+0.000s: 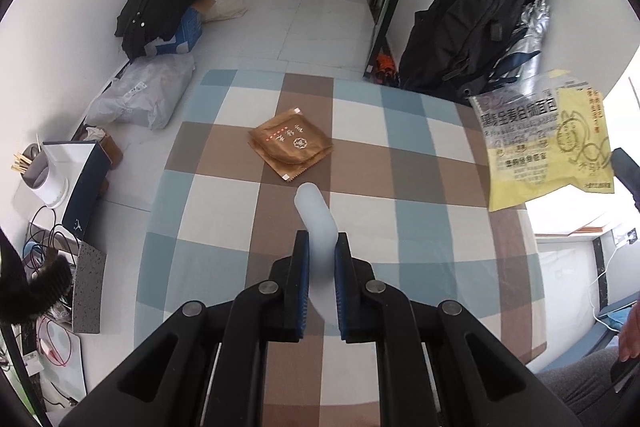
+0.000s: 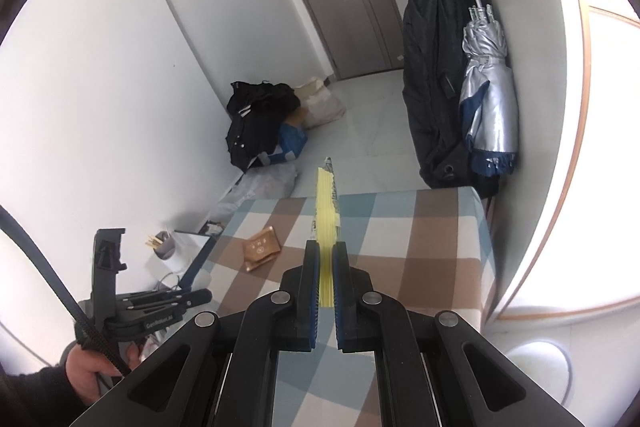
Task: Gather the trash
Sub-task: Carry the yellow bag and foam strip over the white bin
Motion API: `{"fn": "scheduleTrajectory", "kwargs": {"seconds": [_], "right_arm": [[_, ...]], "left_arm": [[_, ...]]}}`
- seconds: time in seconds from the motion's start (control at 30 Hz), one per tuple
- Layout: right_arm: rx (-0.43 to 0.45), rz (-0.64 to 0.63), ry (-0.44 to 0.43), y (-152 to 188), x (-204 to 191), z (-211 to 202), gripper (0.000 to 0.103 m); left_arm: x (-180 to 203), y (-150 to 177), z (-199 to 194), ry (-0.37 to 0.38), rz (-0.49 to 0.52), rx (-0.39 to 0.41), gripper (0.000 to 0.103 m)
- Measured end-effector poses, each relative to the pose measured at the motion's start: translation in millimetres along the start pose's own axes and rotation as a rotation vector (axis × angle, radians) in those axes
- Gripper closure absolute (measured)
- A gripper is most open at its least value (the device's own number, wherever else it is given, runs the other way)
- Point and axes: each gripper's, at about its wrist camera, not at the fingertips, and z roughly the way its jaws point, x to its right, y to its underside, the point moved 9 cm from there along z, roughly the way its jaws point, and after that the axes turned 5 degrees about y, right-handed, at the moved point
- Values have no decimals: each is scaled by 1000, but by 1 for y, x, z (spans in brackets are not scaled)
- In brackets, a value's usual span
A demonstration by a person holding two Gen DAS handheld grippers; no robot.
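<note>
My left gripper (image 1: 320,241) is shut on a translucent white plastic piece (image 1: 316,215), held above the checked tablecloth (image 1: 224,187). A brown gold-printed wrapper (image 1: 290,143) lies on the cloth ahead of it; it also shows in the right wrist view (image 2: 261,247). My right gripper (image 2: 326,251) is shut on a yellow and clear printed wrapper (image 2: 326,211), seen edge-on. That wrapper hangs in the air at the right of the left wrist view (image 1: 548,143). The left gripper body shows at the lower left of the right wrist view (image 2: 132,307).
Black clothes and bags (image 1: 160,7) lie on the floor by the far wall. A dark coat and a silver umbrella (image 2: 488,99) hang at the right. A cup of sticks (image 1: 36,167), a box and cables sit left of the table.
</note>
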Motion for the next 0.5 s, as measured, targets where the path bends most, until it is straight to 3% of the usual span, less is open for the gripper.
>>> {"fn": "scheduleTrajectory", "kwargs": {"seconds": [0.5], "right_arm": [[8,14,17,36,-25,-32,98]], "left_arm": [[21,10,-48,93,42,72,96]]}}
